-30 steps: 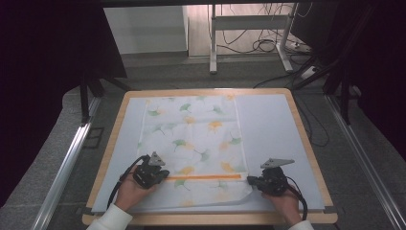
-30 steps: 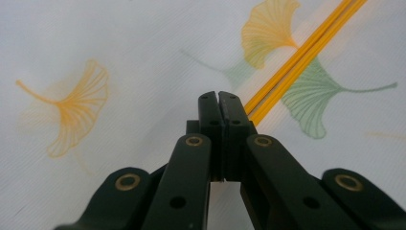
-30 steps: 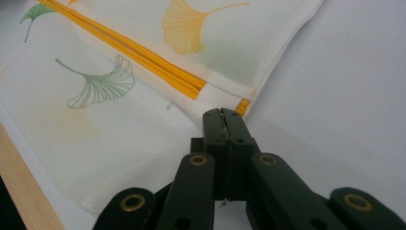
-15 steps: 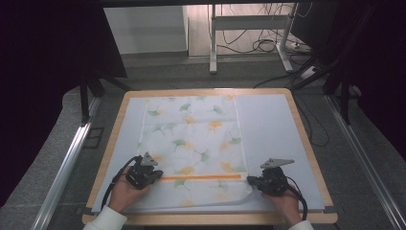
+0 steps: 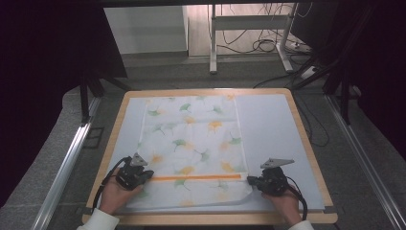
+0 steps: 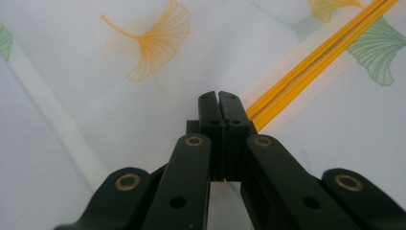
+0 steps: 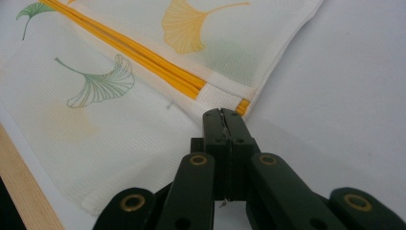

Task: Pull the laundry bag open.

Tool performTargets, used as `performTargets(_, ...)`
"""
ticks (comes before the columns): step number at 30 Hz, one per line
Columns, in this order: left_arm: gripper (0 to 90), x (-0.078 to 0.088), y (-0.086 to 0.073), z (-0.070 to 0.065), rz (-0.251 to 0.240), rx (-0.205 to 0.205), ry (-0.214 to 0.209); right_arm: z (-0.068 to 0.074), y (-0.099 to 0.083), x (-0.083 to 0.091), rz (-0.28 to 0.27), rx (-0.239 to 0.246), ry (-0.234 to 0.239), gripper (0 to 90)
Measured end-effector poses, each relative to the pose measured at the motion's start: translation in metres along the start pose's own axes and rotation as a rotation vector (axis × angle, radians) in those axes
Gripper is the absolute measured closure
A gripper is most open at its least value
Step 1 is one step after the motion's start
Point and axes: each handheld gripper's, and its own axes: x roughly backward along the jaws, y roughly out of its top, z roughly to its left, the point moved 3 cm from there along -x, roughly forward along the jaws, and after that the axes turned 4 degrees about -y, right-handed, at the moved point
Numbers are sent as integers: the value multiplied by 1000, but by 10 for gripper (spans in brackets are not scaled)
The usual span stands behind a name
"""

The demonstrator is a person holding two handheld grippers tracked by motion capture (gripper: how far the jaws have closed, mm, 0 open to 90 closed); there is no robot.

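A: Where's the cloth [image 5: 191, 148]?
B: Flat mid-table, orange stripe [image 5: 196, 177] near; thin, limp, light; take its near corners
A: Tongs?
B: Left gripper [image 5: 143, 175], right gripper [image 5: 253, 181]: both closed; whether pinching fabric, I cannot tell

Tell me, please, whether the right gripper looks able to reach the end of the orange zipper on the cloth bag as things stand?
Probably yes. The right gripper, jaws shut, sits right at the cloth bag's edge, with the orange zipper's end just ahead and nothing between them.
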Motion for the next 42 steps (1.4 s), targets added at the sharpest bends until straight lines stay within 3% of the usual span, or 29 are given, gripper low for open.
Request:
performTargets(12,900,5,-6,7,5,17,20,0,0,0,1,0,0,897)
performTargets(28,900,18,-24,21,-16,86,29,0,0,0,2,1,1,897)
performTargets(36,900,24,-30,26,-29,97,71,0,0,0,2,-1,1,897)
performTargets(39,900,24,-32,29,-38,117,49,0,0,0,1,0,2,897)
performTargets(42,900,23,-31,27,-29,101,63,0,0,0,0,0,2,897)
